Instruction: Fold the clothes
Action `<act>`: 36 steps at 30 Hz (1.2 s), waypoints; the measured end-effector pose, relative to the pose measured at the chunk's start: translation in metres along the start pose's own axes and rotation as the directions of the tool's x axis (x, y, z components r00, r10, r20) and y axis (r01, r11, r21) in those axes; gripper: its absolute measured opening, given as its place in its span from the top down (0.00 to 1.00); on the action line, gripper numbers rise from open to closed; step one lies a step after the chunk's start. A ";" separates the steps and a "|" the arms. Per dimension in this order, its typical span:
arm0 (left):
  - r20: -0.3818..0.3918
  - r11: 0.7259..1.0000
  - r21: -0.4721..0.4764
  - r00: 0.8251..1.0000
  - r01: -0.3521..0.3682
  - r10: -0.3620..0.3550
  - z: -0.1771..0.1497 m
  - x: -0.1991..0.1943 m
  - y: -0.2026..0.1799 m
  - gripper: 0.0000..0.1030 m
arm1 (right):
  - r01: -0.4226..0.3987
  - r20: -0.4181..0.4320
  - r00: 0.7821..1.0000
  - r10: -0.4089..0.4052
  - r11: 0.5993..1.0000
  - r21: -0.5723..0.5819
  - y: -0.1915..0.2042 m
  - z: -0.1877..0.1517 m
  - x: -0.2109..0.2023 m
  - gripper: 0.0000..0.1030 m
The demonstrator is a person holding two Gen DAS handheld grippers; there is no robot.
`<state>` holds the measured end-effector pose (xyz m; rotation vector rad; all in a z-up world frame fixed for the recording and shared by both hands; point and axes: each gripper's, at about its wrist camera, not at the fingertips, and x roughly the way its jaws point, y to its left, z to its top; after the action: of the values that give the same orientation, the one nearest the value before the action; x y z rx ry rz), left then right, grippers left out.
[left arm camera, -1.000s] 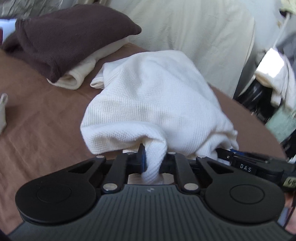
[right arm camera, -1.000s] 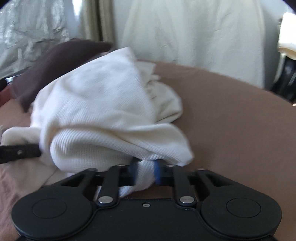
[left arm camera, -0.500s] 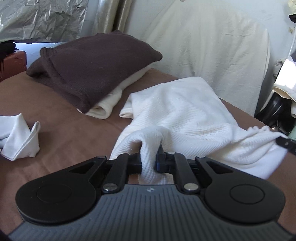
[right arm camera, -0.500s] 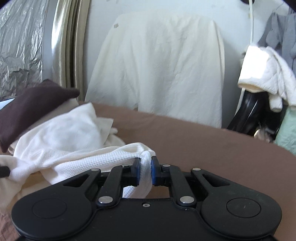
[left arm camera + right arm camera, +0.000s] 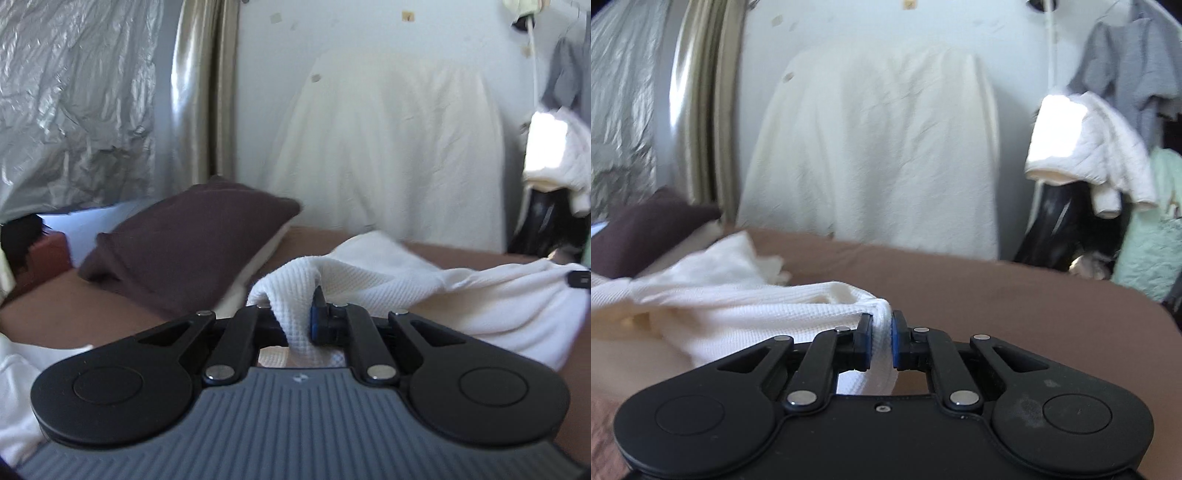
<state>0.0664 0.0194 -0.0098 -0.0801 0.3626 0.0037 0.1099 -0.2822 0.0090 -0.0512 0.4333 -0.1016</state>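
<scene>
We pinch the white waffle garment [image 5: 424,291] in both the left gripper [image 5: 301,317] and right gripper [image 5: 881,339], jaws clamped, spreading its edge above the near brown bed [image 5: 997,288] for folding.

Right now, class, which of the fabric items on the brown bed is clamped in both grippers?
The white waffle-knit garment, pinched by the left gripper and right gripper; the folded dark brown fleece lies untouched.
</scene>
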 end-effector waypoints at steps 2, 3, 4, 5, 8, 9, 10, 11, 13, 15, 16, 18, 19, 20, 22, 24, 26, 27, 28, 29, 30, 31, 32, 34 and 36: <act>-0.006 0.999 -0.013 0.999 0.036 -0.037 0.003 -0.006 -0.004 0.92 | 0.018 0.031 0.999 -0.019 1.000 0.017 -0.010 0.012 -0.007 0.91; -0.003 0.999 -0.008 0.999 0.050 -0.050 0.004 -0.008 -0.007 0.92 | 0.023 0.045 0.999 -0.024 0.999 0.026 -0.015 0.018 -0.012 0.91; 0.004 0.998 -0.001 0.998 0.060 -0.060 0.005 -0.010 -0.010 0.92 | 0.027 0.058 0.998 -0.029 0.999 0.035 -0.021 0.024 -0.016 0.91; 0.009 0.998 0.000 0.998 0.068 -0.068 0.006 -0.011 -0.013 0.92 | 0.037 0.073 0.997 -0.039 0.999 0.039 -0.027 0.031 -0.021 0.91; 0.020 0.995 -0.017 0.995 0.103 -0.103 0.010 -0.014 -0.017 0.92 | 0.048 0.108 0.993 -0.053 0.997 0.055 -0.045 0.046 -0.035 0.92; 0.022 0.993 -0.030 0.993 0.117 -0.117 0.011 -0.015 -0.018 0.92 | 0.050 0.114 0.992 -0.057 0.997 0.061 -0.051 0.051 -0.037 0.92; 0.021 0.991 -0.038 0.992 0.127 -0.126 0.013 -0.017 -0.018 0.92 | 0.052 0.118 0.991 -0.059 0.996 0.067 -0.057 0.056 -0.040 0.92; 0.019 0.990 -0.042 0.991 0.136 -0.135 0.014 -0.017 -0.018 0.92 | 0.060 0.125 0.990 -0.068 0.996 0.067 -0.063 0.060 -0.042 0.93; 0.024 0.984 -0.062 0.986 0.166 -0.164 0.015 -0.020 -0.018 0.92 | 0.077 0.140 0.986 -0.086 0.995 0.067 -0.075 0.069 -0.046 0.95; 0.033 0.976 -0.085 0.979 0.202 -0.200 0.015 -0.023 -0.018 0.92 | 0.105 0.160 0.980 -0.117 0.991 0.083 -0.087 0.076 -0.050 0.96; 0.038 0.972 -0.088 0.975 0.219 -0.217 0.017 -0.025 -0.019 0.91 | 0.117 0.169 0.977 -0.133 0.988 0.099 -0.094 0.079 -0.052 0.96; 0.032 0.966 -0.083 0.969 0.245 -0.243 0.017 -0.026 -0.024 0.89 | 0.148 0.187 0.968 -0.169 0.981 0.124 -0.106 0.083 -0.053 0.97; 0.023 0.964 -0.077 0.967 0.255 -0.254 0.016 -0.025 -0.028 0.87 | 0.187 0.198 0.958 -0.208 0.975 0.118 -0.110 0.082 -0.053 0.97; 0.007 0.963 -0.069 0.966 0.260 -0.260 0.014 -0.024 -0.031 0.84 | 0.215 0.186 0.955 -0.231 0.971 0.105 -0.115 0.078 -0.048 0.97; -0.058 0.964 -0.058 0.963 0.260 -0.263 0.007 -0.018 -0.038 0.74 | 0.251 0.116 0.959 -0.259 0.965 0.080 -0.126 0.069 -0.034 0.97; -0.146 0.966 -0.045 0.955 0.253 -0.257 -0.004 -0.007 -0.044 0.58 | 0.261 -0.050 0.965 -0.258 0.962 0.084 -0.137 0.051 -0.010 0.94; -0.246 0.969 -0.042 0.937 0.244 -0.247 -0.019 0.009 -0.050 0.51 | 0.270 -0.182 0.952 -0.248 0.956 0.112 -0.143 0.025 0.004 0.91; -0.295 0.970 -0.042 0.925 0.240 -0.241 -0.028 0.017 -0.052 0.49 | 0.280 -0.226 0.942 -0.246 0.951 0.132 -0.146 0.012 0.007 0.87; -0.344 0.970 -0.044 0.908 0.239 -0.239 -0.036 0.025 -0.054 0.47 | 0.263 -0.248 0.943 -0.221 0.952 0.155 -0.146 0.000 0.005 0.82; -0.395 0.968 -0.052 0.885 0.244 -0.245 -0.045 0.033 -0.055 0.40 | 0.246 -0.268 0.944 -0.194 0.953 0.178 -0.146 -0.012 0.003 0.76; -0.446 0.967 -0.070 0.859 0.247 -0.252 -0.054 0.041 -0.056 0.39 | 0.226 -0.270 0.948 -0.166 0.952 0.209 -0.144 -0.024 -0.002 0.73; -0.488 0.965 -0.086 0.834 0.247 -0.257 -0.061 0.047 -0.057 0.39 | 0.187 -0.269 0.956 -0.120 0.953 0.239 -0.140 -0.032 -0.008 0.66; -0.516 0.965 -0.099 0.817 0.243 -0.258 -0.067 0.051 -0.057 0.39 | 0.147 -0.266 0.961 -0.073 0.952 0.268 -0.137 -0.040 -0.014 0.63; -0.567 0.965 -0.123 0.781 0.233 -0.261 -0.078 0.058 -0.056 0.34 | 0.059 -0.257 0.966 0.026 0.946 0.318 -0.126 -0.055 -0.025 0.59; -0.592 0.967 -0.116 0.766 0.228 -0.251 -0.085 0.061 -0.056 0.32 | -0.040 -0.265 0.956 0.128 0.949 0.313 -0.109 -0.065 -0.030 0.55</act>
<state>0.0941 -0.0441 -0.1062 -0.1656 0.9974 -0.2785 0.0460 -0.3886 -0.0295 0.2900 0.7016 -0.0901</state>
